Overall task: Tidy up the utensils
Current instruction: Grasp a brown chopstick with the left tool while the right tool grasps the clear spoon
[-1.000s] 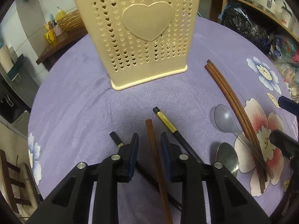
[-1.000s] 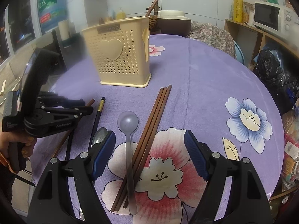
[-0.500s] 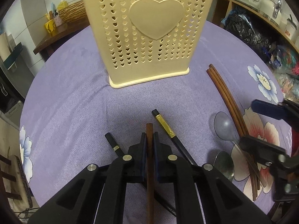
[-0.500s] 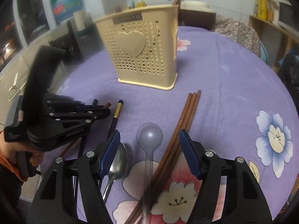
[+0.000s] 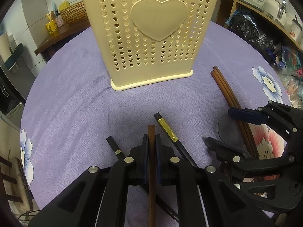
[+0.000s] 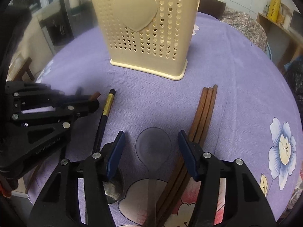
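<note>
Chopsticks and spoons are what we're sorting; our left gripper (image 5: 151,141) is clamped on a brown chopstick (image 5: 151,170) in front of the cream holder (image 5: 151,37); black chopstick (image 6: 106,113) just beside; our right gripper (image 6: 151,151) hangs wide apart over the clear spoon (image 6: 153,147), brown chopstick bundle (image 6: 204,113) alongside on the purple cloth (image 6: 236,94).

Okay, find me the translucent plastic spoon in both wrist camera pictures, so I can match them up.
Left wrist: translucent spoon at right, its bowl partly behind the right gripper.
Right wrist: spoon bottom centre, its bowl between the open fingers.
Shared landmark: the cream heart basket, beyond it in both views.
</note>
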Motion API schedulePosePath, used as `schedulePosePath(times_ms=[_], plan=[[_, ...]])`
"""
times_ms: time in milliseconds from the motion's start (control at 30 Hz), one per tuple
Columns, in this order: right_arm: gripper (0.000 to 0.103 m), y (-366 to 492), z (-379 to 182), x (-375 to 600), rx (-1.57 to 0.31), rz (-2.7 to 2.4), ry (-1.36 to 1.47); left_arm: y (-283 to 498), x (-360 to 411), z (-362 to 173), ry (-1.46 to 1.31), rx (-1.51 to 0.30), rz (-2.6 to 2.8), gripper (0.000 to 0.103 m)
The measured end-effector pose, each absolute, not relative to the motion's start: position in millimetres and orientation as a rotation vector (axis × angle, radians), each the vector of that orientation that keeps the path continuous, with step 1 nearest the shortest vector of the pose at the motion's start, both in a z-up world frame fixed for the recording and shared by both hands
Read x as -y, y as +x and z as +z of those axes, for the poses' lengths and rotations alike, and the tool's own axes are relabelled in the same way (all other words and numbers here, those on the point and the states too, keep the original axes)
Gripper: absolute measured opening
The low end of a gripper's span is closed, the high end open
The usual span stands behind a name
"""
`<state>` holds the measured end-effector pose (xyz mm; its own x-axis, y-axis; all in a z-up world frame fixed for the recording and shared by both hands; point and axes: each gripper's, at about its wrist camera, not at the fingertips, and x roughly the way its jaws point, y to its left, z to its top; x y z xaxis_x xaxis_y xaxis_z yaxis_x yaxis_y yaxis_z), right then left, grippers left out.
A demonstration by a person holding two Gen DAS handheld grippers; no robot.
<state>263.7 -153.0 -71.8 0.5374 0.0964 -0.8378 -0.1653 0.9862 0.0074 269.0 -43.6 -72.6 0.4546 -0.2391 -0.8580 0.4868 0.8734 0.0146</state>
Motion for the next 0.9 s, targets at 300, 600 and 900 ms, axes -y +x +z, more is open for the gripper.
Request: schedulePosePath(times_ms=[300,600,900], plan=[[0.042,260.9,-70.0,155.3,-1.0,0.158,-0.092,268.1,44.4,-72.8,0.281,-1.001,-0.448,0.008],[0.037,260.6,-70.2,156.0,-1.0,0.17,-0.094,267.3,46.9,-72.7,0.283,-0.996,-0.439,0.008],[0.037,261.4,-70.7,154.3,-0.997,0.167,-0.092,265.3,49.2,-73.1,0.297,-0.986,-0.439,0.008]])
